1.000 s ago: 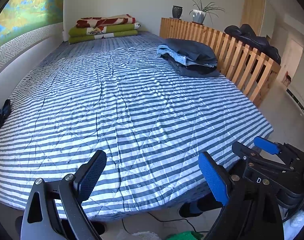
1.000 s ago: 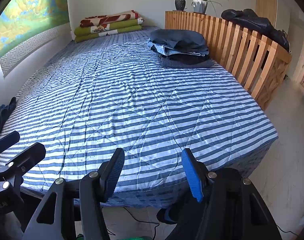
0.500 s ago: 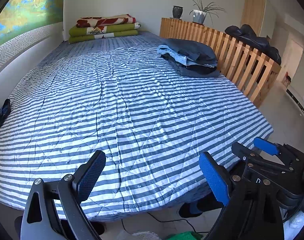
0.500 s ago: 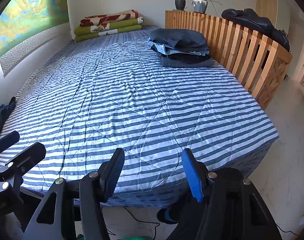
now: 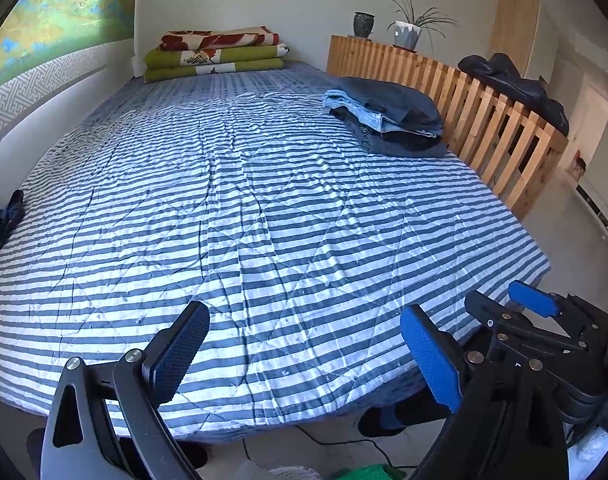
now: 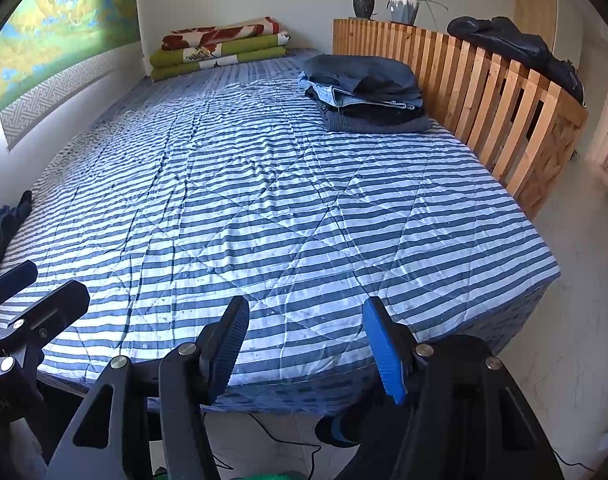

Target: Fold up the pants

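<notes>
Blue pads: left gripper (image 5: 304, 356) spread wide, nothing between the jaws; held over the near edge of the bed, angled down at the cover.
Right gripper (image 6: 305, 344): likewise parted and empty, just beside its partner at the same near edge (each visible at the border of the other's view).
Likely reason for the pose: both tools level and side by side, probably a ready stance ahead of a reach, with neither committed to any cloth yet.
Striped bedspread (image 6: 288, 208): blue and white, quilted, lightly creased; broad bare middle, seemingly kept free as a folding surface.
Pants (image 6: 367, 92): stacked in a pile of dark and light denim at the far right of the bed, close against the wooden slatted rail (image 6: 499, 92); well apart from both grippers.
Pile condition: pieces already look folded, so hard to judge which pair, if any, awaits work.
Dark cloth (image 6: 8, 224): bunched at the left edge of the bed; garment type unclear.
Folded blankets (image 5: 216, 54): green and red, against the far wall, out of the way.
</notes>
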Action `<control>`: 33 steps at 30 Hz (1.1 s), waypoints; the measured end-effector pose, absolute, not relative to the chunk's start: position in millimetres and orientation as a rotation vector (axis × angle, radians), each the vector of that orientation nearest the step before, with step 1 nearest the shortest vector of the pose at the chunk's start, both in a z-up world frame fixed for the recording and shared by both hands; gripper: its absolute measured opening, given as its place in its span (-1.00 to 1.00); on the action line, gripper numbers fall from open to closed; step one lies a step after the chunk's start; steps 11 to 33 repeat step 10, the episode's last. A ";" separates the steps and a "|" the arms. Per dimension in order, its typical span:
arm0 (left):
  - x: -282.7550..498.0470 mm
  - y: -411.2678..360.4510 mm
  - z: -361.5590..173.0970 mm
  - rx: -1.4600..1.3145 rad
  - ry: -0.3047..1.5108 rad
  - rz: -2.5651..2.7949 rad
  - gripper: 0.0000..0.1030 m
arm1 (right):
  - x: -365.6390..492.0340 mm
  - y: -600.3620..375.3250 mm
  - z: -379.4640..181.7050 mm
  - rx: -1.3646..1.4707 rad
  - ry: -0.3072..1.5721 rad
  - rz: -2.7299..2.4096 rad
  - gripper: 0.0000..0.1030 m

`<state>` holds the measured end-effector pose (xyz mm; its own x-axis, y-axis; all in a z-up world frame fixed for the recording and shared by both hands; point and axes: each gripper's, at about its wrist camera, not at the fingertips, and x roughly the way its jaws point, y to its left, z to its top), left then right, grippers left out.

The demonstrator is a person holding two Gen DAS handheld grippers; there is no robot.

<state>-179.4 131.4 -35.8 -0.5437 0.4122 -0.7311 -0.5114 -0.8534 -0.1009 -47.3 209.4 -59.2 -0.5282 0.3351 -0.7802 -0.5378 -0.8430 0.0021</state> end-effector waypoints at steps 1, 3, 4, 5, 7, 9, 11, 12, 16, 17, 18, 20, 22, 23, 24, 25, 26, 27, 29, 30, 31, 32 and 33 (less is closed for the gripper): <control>-179.5 131.1 -35.9 -1.074 0.172 2.373 0.91 | -47.8 208.7 -60.1 -1.132 0.332 2.354 0.08; -180.4 130.9 -36.0 -1.074 0.176 2.375 0.91 | -49.2 207.6 -61.2 -1.137 0.332 2.354 0.08; -180.7 130.9 -36.2 -1.076 0.174 2.376 0.91 | -49.6 207.4 -61.9 -1.139 0.333 2.354 0.08; -181.4 130.8 -36.6 -1.079 0.172 2.378 0.91 | -50.4 207.6 -62.2 -1.141 0.333 2.354 0.08; -183.0 130.8 -37.8 -1.086 0.168 2.379 0.91 | -51.7 207.5 -63.3 -1.146 0.336 2.353 0.08; -184.8 129.5 -39.7 -1.093 0.165 2.383 0.91 | -54.2 207.5 -64.6 -1.152 0.334 2.352 0.08; -186.4 128.5 -41.0 -1.099 0.161 2.384 0.91 | -55.6 207.5 -65.7 -1.156 0.336 2.351 0.08; -186.4 128.5 -41.0 -1.099 0.161 2.384 0.91 | -55.6 207.5 -65.7 -1.156 0.336 2.351 0.08; -186.4 128.5 -41.0 -1.099 0.161 2.384 0.91 | -55.6 207.5 -65.7 -1.156 0.336 2.351 0.08; -186.4 128.5 -41.0 -1.099 0.161 2.384 0.91 | -55.6 207.5 -65.7 -1.156 0.336 2.351 0.08; -186.4 128.5 -41.0 -1.099 0.161 2.384 0.91 | -55.6 207.5 -65.7 -1.156 0.336 2.351 0.08; -186.4 128.5 -41.0 -1.099 0.161 2.384 0.91 | -55.6 207.5 -65.7 -1.156 0.336 2.351 0.08; -186.4 128.5 -41.0 -1.099 0.161 2.384 0.91 | -55.6 207.5 -65.7 -1.156 0.336 2.351 0.08; -186.4 128.5 -41.0 -1.099 0.161 2.384 0.91 | -55.6 207.5 -65.7 -1.156 0.336 2.351 0.08; -186.4 128.5 -41.0 -1.099 0.161 2.384 0.91 | -55.6 207.5 -65.7 -1.156 0.336 2.351 0.08; -186.4 128.5 -41.0 -1.099 0.161 2.384 0.91 | -55.6 207.5 -65.7 -1.156 0.336 2.351 0.08; -186.4 128.5 -41.0 -1.099 0.161 2.384 0.91 | -55.6 207.5 -65.7 -1.156 0.336 2.351 0.08; -186.4 128.5 -41.0 -1.099 0.161 2.384 0.91 | -55.6 207.5 -65.7 -1.156 0.336 2.351 0.08; -186.4 128.5 -41.0 -1.099 0.161 2.384 0.91 | -55.6 207.5 -65.7 -1.156 0.336 2.351 0.08; -186.4 128.5 -41.0 -1.099 0.161 2.384 0.91 | -55.6 207.5 -65.7 -1.156 0.336 2.351 0.08; -186.4 128.5 -41.0 -1.099 0.161 2.384 0.91 | -55.6 207.5 -65.7 -1.156 0.336 2.351 0.08; -186.4 128.5 -41.0 -1.099 0.161 2.384 0.91 | -55.6 207.5 -65.7 -1.156 0.336 2.351 0.08; -186.4 128.5 -41.0 -1.099 0.161 2.384 0.91 | -55.6 207.5 -65.7 -1.156 0.336 2.351 0.08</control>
